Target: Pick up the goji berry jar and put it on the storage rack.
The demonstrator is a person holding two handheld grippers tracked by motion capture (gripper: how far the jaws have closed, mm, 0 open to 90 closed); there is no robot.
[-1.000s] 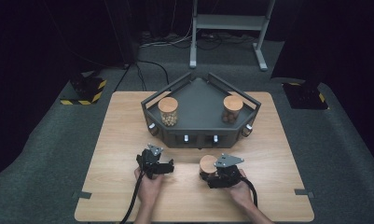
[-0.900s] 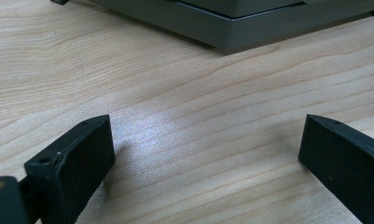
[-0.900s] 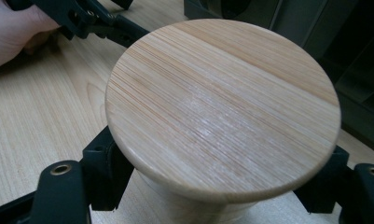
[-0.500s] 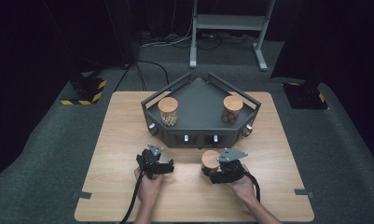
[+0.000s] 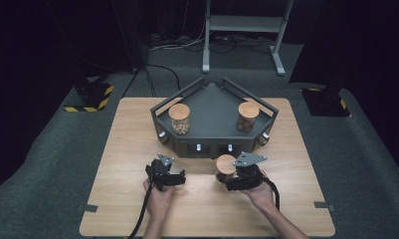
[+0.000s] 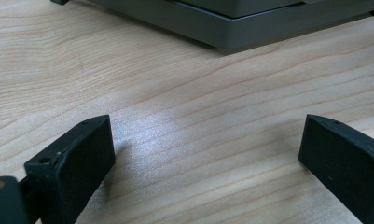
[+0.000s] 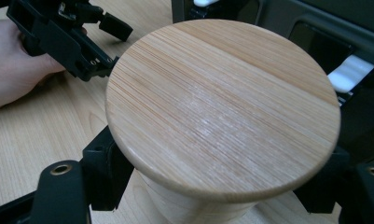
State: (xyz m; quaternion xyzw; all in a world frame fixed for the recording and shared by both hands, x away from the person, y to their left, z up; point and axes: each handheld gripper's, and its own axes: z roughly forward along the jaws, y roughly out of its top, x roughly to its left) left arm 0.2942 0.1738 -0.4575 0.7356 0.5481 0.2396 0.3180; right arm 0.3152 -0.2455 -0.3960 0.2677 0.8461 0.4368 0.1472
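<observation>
My right gripper (image 5: 225, 177) is shut on a jar with a round wooden lid (image 5: 226, 163), just in front of the dark grey tray (image 5: 214, 105). In the right gripper view the lid (image 7: 222, 102) sits above both black jaws, which press on the pale body (image 7: 184, 207) under it. My left gripper (image 5: 176, 176) rests low over the wooden table (image 5: 127, 149), open, with bare wood between its fingers (image 6: 77, 163). Two more lidded jars stand in the tray, one at the left (image 5: 179, 118) and one at the right (image 5: 248, 116).
The tray's front wall (image 6: 231, 28) lies close ahead of the left gripper. A hand (image 7: 17, 60) holds the left gripper (image 7: 72, 28) beside the held jar. Black cables trail off the table's near edge. A metal stand (image 5: 242, 30) is on the floor behind.
The right gripper has risen a little with the jar and drawn nearer the tray's front. The left gripper has stayed where it was.
</observation>
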